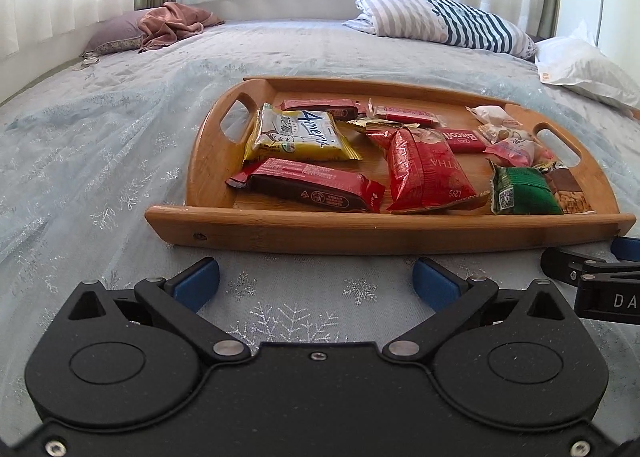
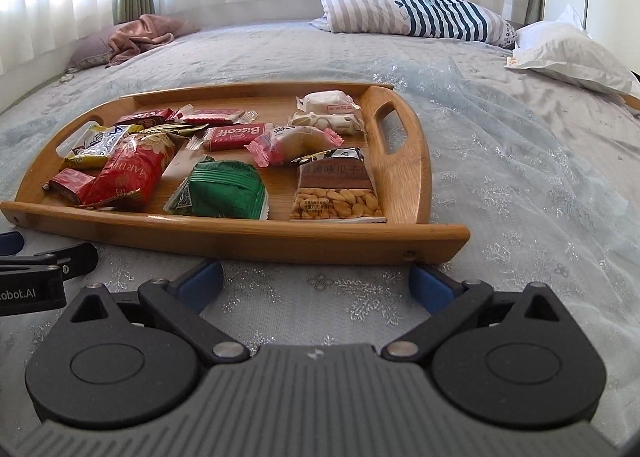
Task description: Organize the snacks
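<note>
Left wrist view: the left gripper hovers with fingers spread wide and empty before the oval bamboo tray of wrapped snacks on the bed. The right gripper, equally wide and empty, sits just before the tray's near rim.

assorted wrapped snacks scattered flat, wooden tray

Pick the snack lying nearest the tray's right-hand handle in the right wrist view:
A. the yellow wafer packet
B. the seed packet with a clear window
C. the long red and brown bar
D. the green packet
B: the seed packet lies right beside the handle cutout of the wooden tray, while the green packet sits further left.
</note>
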Motion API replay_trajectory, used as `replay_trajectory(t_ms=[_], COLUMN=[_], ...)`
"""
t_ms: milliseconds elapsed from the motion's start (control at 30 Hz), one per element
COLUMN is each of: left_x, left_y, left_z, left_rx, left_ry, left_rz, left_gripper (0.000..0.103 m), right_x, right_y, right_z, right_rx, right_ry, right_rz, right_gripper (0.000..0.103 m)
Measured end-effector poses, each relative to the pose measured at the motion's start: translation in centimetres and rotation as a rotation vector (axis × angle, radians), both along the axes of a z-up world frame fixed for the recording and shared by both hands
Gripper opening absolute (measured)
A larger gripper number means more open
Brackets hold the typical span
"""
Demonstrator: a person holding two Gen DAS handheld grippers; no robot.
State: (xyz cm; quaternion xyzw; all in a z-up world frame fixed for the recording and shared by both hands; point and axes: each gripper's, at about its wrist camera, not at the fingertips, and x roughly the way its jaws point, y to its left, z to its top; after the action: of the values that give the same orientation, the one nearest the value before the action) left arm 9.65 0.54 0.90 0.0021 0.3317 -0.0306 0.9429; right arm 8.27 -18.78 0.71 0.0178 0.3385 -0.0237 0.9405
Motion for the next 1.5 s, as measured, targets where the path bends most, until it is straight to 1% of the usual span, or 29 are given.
replay_trajectory(t_ms=[200, 367, 567, 1500], left_x=[0.08, 0.15, 0.11, 0.10], left_y=[0.03, 0.01, 0.01, 0.01], left_z=[0.02, 0.00, -0.06, -0.09], left_rx=[0.001, 0.003, 0.006, 0.006], left_ry=[0.002, 0.004, 0.003, 0.003], left_rz=[0.000, 0.000, -0.001, -0.001], left_gripper=[0.103, 0.103, 0.103, 0.103], right_x=[-0.17, -0.18, -0.24, -0.20], right_y=[0.19, -0.07, 0.15, 0.03], right_z=[-0.03, -0.03, -0.17, -0.25], right_rx=[-0.010, 0.009, -0.008, 0.007], right_ry=[-0.008, -0.006, -0.016, -0.021], right_rz=[-0.002, 0.002, 0.001, 0.004], right_gripper=[0.103, 0.103, 0.103, 0.103])
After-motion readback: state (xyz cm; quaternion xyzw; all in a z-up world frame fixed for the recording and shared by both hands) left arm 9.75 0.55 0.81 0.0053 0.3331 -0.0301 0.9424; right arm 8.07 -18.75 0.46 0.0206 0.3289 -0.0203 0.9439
